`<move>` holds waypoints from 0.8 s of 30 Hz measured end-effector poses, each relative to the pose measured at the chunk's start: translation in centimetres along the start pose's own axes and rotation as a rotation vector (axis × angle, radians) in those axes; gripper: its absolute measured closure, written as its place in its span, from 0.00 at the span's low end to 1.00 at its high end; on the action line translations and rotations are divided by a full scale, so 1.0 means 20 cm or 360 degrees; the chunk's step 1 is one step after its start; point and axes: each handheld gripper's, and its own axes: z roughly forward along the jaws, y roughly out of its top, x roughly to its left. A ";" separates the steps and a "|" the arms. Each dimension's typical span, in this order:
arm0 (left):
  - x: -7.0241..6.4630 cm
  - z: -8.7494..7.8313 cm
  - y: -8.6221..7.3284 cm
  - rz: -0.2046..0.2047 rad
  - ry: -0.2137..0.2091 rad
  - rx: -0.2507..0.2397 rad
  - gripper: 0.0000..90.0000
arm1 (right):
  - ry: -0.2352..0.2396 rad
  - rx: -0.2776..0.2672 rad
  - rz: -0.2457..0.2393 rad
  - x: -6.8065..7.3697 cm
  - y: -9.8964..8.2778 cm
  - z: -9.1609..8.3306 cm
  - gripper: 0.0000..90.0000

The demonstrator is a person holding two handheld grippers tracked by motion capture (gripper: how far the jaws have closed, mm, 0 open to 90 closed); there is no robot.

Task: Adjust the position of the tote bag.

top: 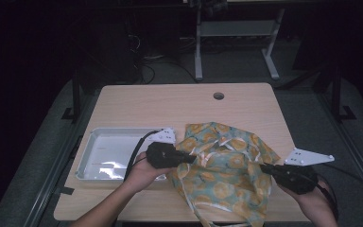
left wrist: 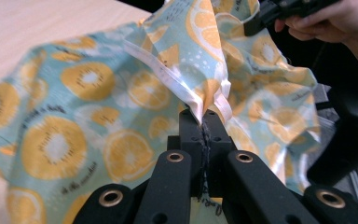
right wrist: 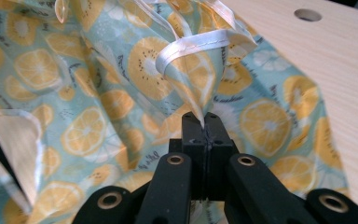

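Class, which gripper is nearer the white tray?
Left. The left gripper sits beside the tray, gripping the cloth; the right gripper is across the cloth.

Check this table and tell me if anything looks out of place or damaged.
Nothing stands out. The fruit-print cloth is bunched up, but only because the left gripper and the right gripper each pinch an edge of it. The tray sits flat beside it.
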 end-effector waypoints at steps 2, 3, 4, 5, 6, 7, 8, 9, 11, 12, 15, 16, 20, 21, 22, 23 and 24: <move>0.02 0.00 0.03 -0.0003 0.0016 -0.0022 1.00 | -0.0016 0.0000 -0.0002 -0.02 0.02 0.00 0.99; 0.03 0.00 0.04 -0.0004 0.0026 -0.0030 1.00 | -0.0020 -0.0005 -0.0001 -0.03 0.04 0.00 0.99; 0.04 0.00 0.06 -0.0004 0.0031 -0.0038 1.00 | -0.0028 -0.0009 0.0004 -0.04 0.05 0.01 0.99; 0.05 0.00 0.07 0.0004 0.0039 -0.0039 1.00 | -0.0034 -0.0011 0.0009 -0.05 0.07 0.01 0.99; 0.06 0.01 0.09 -0.0002 0.0041 -0.0047 1.00 | -0.0041 -0.0021 0.0002 -0.07 0.08 0.02 0.99; 0.07 0.01 0.10 -0.0002 0.0043 -0.0055 1.00 | -0.0047 -0.0021 0.0014 -0.08 0.09 0.02 0.99; 0.08 0.01 0.11 0.0001 0.0051 -0.0062 1.00 | -0.0050 -0.0030 0.0017 -0.11 0.11 0.03 0.99; 0.09 0.02 0.12 -0.0011 0.0054 -0.0070 1.00 | -0.0056 -0.0029 0.0025 -0.12 0.12 0.04 0.99; 0.11 0.04 0.13 0.0005 0.0077 -0.0076 1.00 | -0.0075 -0.0025 0.0040 -0.16 0.13 0.06 0.99; 0.13 0.05 0.13 -0.0006 0.0087 -0.0088 1.00 | -0.0081 -0.0023 0.0047 -0.18 0.14 0.07 0.99; 0.17 0.08 0.11 -0.0033 0.0109 -0.0088 1.00 | -0.0105 0.0001 0.0085 -0.23 0.13 0.12 0.99; 0.18 0.09 0.10 -0.0047 0.0112 -0.0082 1.00 | -0.0110 0.0012 0.0098 -0.24 0.13 0.14 0.99; 0.23 0.12 0.08 -0.0084 0.0137 -0.0069 0.99 | -0.0129 0.0041 0.0143 -0.28 0.13 0.18 0.97; 0.24 0.13 0.08 -0.0096 0.0139 -0.0066 0.99 | -0.0132 0.0044 0.0167 -0.30 0.14 0.18 0.91; 0.24 0.13 0.07 -0.0106 0.0143 -0.0070 0.99 | -0.0144 0.0043 0.0191 -0.30 0.15 0.18 0.85; 0.25 0.14 0.06 -0.0112 0.0143 -0.0068 0.99 | -0.0173 0.0025 0.0195 -0.30 0.15 0.17 0.84; 0.25 0.14 0.05 -0.0109 0.0149 -0.0063 0.99 | -0.0169 0.0012 0.0191 -0.29 0.17 0.15 0.82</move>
